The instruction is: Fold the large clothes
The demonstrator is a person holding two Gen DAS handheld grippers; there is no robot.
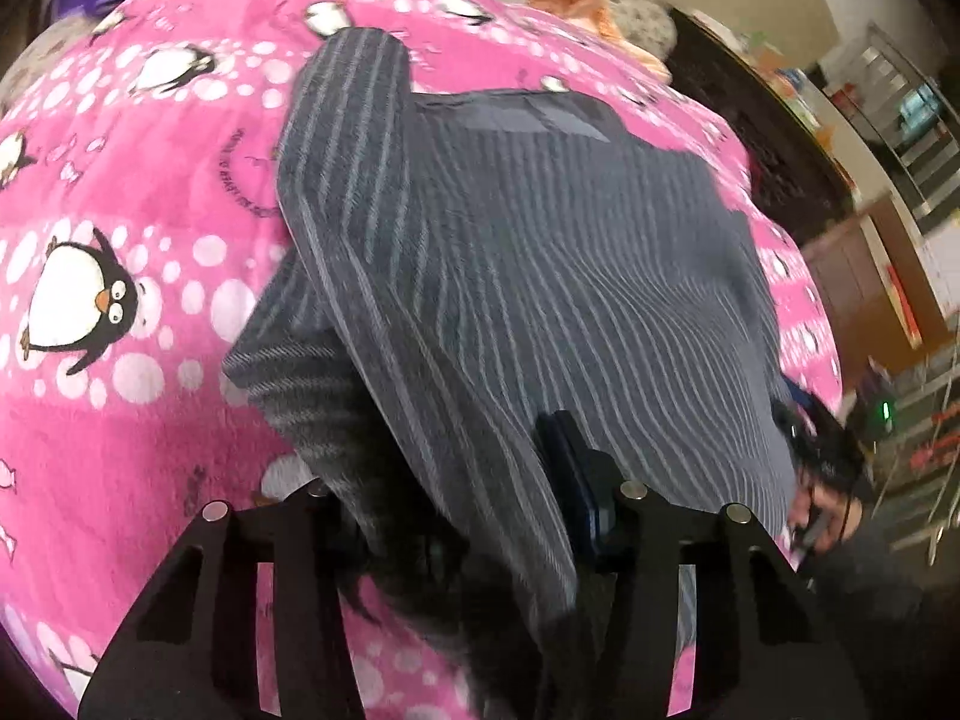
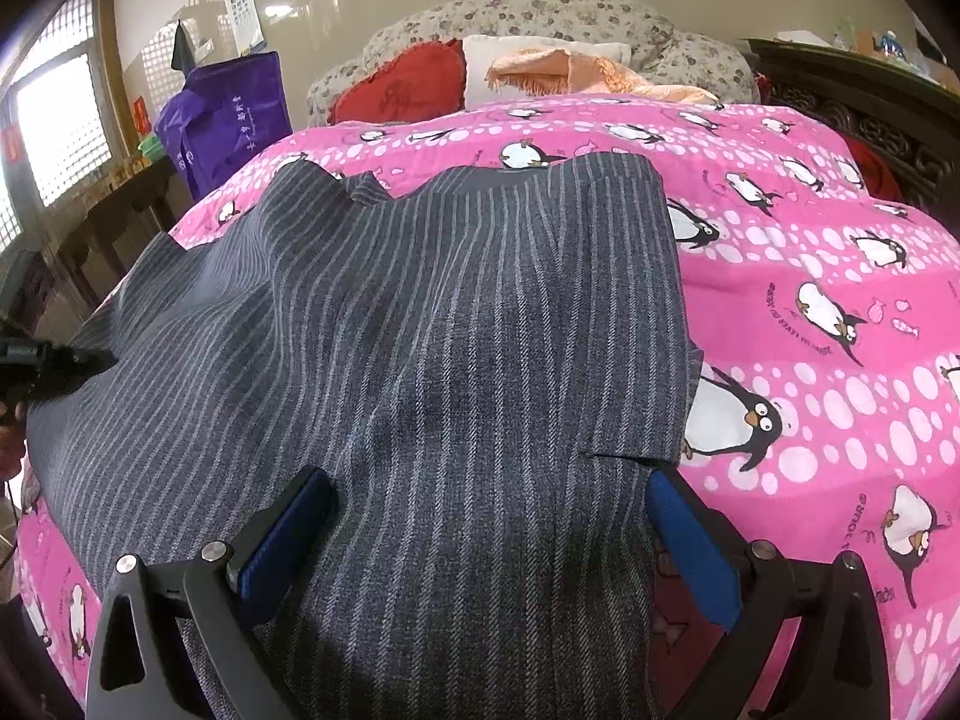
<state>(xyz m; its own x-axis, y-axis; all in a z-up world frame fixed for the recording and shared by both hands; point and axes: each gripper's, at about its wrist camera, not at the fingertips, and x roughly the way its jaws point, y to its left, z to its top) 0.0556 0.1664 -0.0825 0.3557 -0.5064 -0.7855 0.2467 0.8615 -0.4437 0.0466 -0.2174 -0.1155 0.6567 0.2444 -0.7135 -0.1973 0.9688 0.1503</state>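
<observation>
A grey pinstriped garment [image 2: 420, 330] lies spread on a bed with a pink penguin blanket [image 2: 810, 252]. In the left wrist view a bunched fold of the garment [image 1: 480, 276] runs up between the jaws of my left gripper [image 1: 444, 468]. Its right blue pad presses the cloth and its left finger is hidden under it. From the right wrist view, the left gripper [image 2: 54, 357] holds the garment's raised left edge. My right gripper [image 2: 486, 480] stands wide open over the garment's near hem, its blue pads on either side and clear of the cloth.
A floral headboard [image 2: 540, 18], a red pillow [image 2: 402, 84], a white pillow and an orange fringed cloth [image 2: 570, 72] sit at the bed's head. Left of the bed stands a purple bag [image 2: 228, 114]. Dark carved wooden furniture [image 2: 870, 114] runs along the right side.
</observation>
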